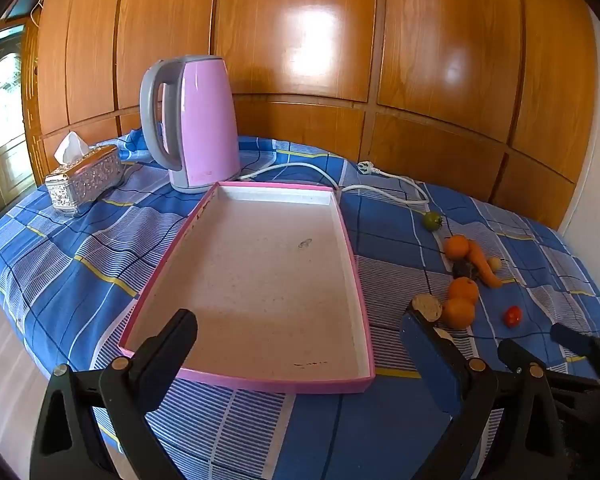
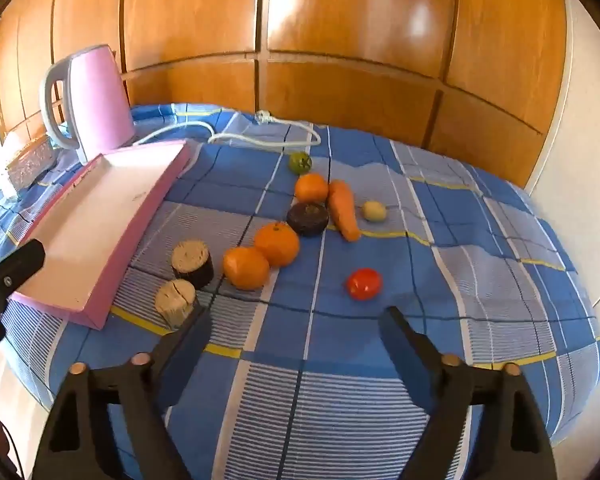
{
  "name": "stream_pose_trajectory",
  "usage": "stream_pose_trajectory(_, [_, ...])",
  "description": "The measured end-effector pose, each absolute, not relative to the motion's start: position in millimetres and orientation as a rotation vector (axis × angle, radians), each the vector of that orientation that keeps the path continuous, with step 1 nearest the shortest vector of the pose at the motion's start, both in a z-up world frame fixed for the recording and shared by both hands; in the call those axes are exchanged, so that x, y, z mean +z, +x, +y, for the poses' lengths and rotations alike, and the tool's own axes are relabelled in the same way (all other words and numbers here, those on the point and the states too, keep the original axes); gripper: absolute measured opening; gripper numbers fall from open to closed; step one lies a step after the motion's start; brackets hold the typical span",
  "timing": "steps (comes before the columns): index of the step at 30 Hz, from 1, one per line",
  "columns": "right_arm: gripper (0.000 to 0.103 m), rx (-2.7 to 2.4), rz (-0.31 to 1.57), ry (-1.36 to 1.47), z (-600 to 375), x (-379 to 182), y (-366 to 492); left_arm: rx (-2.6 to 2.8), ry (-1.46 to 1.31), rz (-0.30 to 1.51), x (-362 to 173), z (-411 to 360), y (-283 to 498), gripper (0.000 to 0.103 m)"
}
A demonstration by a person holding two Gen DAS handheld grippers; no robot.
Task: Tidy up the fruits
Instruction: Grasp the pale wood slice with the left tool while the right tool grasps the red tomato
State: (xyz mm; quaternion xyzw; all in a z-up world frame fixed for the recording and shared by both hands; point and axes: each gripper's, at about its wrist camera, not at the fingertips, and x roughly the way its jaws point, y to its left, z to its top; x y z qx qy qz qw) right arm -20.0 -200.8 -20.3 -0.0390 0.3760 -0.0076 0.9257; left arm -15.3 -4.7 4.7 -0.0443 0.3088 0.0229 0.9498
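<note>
Between pink tray (image 2: 100, 216) and red tomato (image 2: 364, 283), oranges (image 2: 277, 243), wood stubs (image 2: 192, 264); both grippers (image 2: 296, 326) agape.

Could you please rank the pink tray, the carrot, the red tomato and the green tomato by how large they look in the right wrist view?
1. Pink tray, by far the largest.
2. Carrot.
3. Red tomato.
4. Green tomato.
The green tomato lies farther from the camera, so the order of the tomatoes is unsure.
</note>
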Motion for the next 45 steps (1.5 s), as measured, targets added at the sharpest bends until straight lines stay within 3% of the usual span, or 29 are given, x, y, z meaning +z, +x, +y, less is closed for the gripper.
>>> stream_pose_trajectory(4, [0.074, -0.011, 0.799, -0.076, -205.9, -28.5, -15.2, 0.047, -0.087, 0.631, 4.5, -6.3, -13.9, 0.102])
stream_pose_trajectory(13, [0.073, 0.007, 0.820, -0.060, -203.4, -28.3, -16.8, 0.034, -0.084, 0.632, 2.7, -10.3, -15.4, 0.102])
stream_pose_trajectory(22, [0.065, -0.014, 0.850, -0.052, -214.7, -39.3, -13.2, -0.017, -0.068, 0.624, 3.2, -18.7, -15.6, 0.101])
stream_pose_trajectory(23, [0.064, -0.025, 0.843, -0.062, -217.9, -41.1, -13.4, -0.036, -0.064, 0.627, 3.3, -20.9, -14.1, 0.098])
stream_pose_trajectory(26, [0.061, -0.057, 0.862, -0.058, -228.7, -45.6, -12.0, -0.125, -0.041, 0.658, 1.8, -30.0, -7.0, 0.074])
stream_pose_trajectory(28, [0.060, -0.080, 0.883, -0.053, -237.0, -49.6, -11.4, -0.206, -0.024, 0.691, -1.2, -38.7, -1.5, 0.051])
stream_pose_trajectory(30, [0.059, -0.086, 0.879, -0.016, -245.4, -55.1, -8.6, -0.270, -0.015, 0.714, -3.7, -46.5, 2.1, 0.044])
stream_pose_trajectory(39, [0.058, -0.064, 0.882, 0.054, -262.6, -65.7, -10.2, -0.427, 0.069, 0.779, -16.2, -88.9, 10.4, 0.039])
stream_pose_trajectory(45, [0.075, 0.007, 0.891, 0.068, -264.5, -68.0, -11.4, -0.424, 0.116, 0.852, -34.2, -106.2, 25.8, 0.040])
